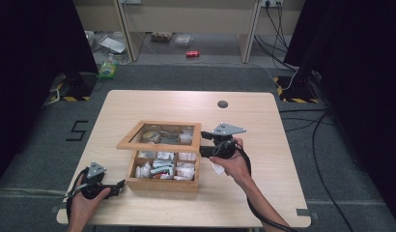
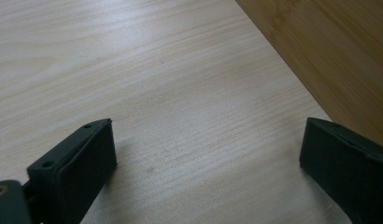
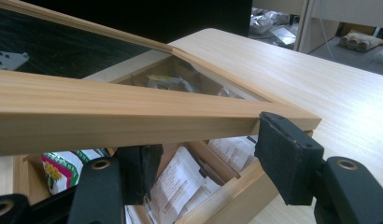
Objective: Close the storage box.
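Lid (image 3: pixel 133 119) of wooden tea box (image 1: pixel 162 183): half raised | right hand-held gripper (image 3: pixel 203 163): clamped on lid's front rail | left hand-held gripper (image 2: pixel 203 172): jaws apart over desk (image 2: pixel 157 70)

One wooden box (image 1: pixel 162 183) is counted at table (image 1: pixel 263 193) centre, one glass-paned lid (image 1: pixel 160 143) raised over it. Six compartments are seen inside box, three per row; packets (image 1: pixel 163 169) within are too many and too small to be counted. Two grippers are counted: left gripper (image 1: pixel 120 185) just left of box, right gripper (image 1: pixel 202 143) at box's right edge. Two hands are seen, one per gripper. One dark round hole (image 1: pixel 222 104) is noted beyond box.
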A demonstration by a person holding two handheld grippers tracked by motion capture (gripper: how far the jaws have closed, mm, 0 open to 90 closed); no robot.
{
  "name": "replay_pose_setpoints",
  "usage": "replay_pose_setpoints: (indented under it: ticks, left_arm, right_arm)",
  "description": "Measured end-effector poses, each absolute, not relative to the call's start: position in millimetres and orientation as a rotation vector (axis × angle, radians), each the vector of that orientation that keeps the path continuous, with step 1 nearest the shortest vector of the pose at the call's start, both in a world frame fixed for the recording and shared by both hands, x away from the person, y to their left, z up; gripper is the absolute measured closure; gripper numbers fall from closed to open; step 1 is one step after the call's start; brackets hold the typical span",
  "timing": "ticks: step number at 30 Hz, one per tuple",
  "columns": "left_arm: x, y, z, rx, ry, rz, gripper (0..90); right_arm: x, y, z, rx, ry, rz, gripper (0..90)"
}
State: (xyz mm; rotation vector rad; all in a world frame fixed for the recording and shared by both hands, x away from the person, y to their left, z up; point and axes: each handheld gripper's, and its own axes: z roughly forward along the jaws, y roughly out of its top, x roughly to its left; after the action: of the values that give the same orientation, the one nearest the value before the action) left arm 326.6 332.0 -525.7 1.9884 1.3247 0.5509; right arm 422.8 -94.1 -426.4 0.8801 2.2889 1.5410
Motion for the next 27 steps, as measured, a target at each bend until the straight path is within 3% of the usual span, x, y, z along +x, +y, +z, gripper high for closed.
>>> replay_pose_setpoints:
  ticks: [27]
  left_arm:
    - [326.5,331.9,-525.7,1.988,1.326,0.551,3.1]
  right_arm:
    - [394.5,-100.8,-442.8,0.847,2.327,1.551,40.6]
